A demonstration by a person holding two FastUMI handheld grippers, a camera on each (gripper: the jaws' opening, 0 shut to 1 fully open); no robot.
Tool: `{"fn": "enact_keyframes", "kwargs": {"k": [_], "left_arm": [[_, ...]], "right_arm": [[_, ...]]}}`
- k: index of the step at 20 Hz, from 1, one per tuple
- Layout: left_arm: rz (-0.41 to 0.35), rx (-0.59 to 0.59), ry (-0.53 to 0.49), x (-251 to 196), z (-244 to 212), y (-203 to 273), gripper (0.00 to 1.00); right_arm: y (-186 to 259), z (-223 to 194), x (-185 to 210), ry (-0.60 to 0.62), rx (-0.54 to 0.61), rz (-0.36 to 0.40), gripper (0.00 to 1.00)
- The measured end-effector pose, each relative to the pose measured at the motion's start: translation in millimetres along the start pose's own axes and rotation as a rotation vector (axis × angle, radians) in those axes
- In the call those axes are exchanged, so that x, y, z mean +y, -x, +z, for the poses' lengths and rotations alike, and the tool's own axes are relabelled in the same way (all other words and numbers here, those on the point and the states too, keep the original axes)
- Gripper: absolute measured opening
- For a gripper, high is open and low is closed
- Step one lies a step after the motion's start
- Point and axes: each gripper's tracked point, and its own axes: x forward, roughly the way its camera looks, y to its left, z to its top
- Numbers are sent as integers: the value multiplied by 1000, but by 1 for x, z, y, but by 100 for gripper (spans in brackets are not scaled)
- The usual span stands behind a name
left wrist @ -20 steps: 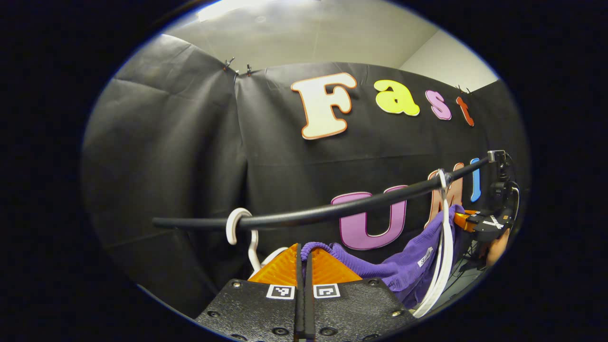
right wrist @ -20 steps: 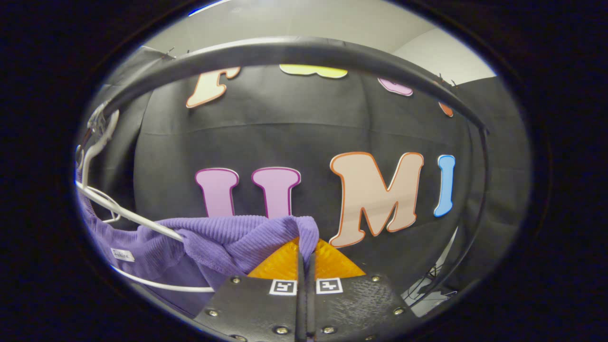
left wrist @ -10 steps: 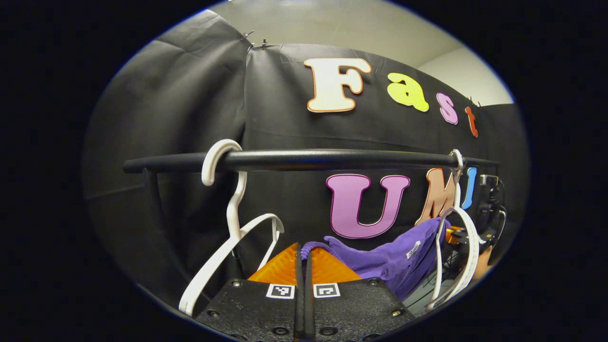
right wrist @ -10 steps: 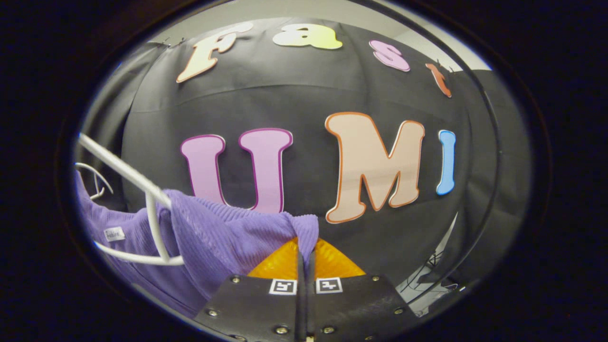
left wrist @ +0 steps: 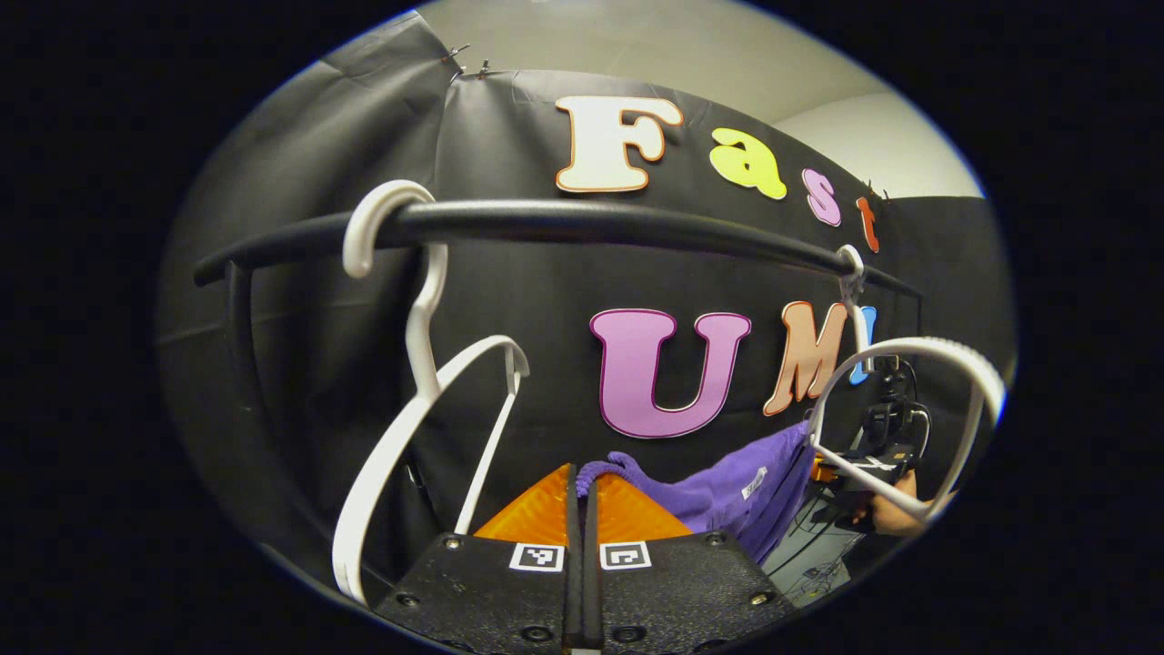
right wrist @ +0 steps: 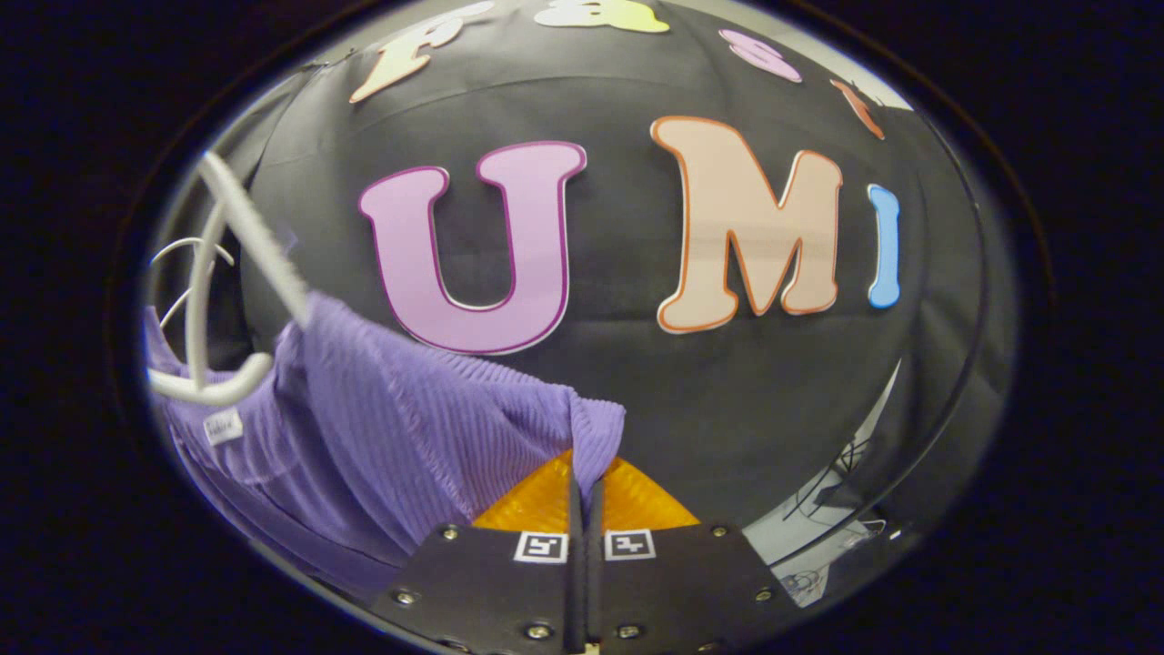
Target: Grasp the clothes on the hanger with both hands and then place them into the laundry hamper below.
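Fabric is pinched at both ends: the left gripper [left wrist: 582, 487] has its jaws closed flat on a bunched edge of the purple garment [left wrist: 727, 487], and the right gripper [right wrist: 583, 478] has its jaws pressed together on another edge of the same garment [right wrist: 391, 437]. The landmark here is the black rail [left wrist: 582, 223]. Below it, the cloth sags between the two grips, which seems meant to spread the load so it comes off evenly. One white hanger [left wrist: 409, 400] hooks over the rail near its left end and hangs bare. A second hanger [left wrist: 909, 409] hooks near the rail's right end, and the garment appears to be still draped partly against it; in the right gripper view, that hanger [right wrist: 227, 300] crosses the cloth's upper edge. Farther under the rail's right end, a hand [left wrist: 896, 514] holds the other gripper. The hamper should be lower down, so the cloth likely needs to clear the hanger before being lowered.
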Motion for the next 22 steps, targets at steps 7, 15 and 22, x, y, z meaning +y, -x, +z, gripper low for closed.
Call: {"fn": "enact_keyframes", "kwargs": {"k": [7, 15, 22], "left_arm": [[45, 37, -13, -4, -54, 26, 0], [55, 83, -1, -29, -91, 93, 0], [41, 46, 3, -66, -73, 156, 0]], "right_arm": [[51, -49, 9, -20, 60, 63, 1], [150, -85, 20, 49, 90, 138, 1], [247, -66, 7, 45, 21, 155, 1]]}}
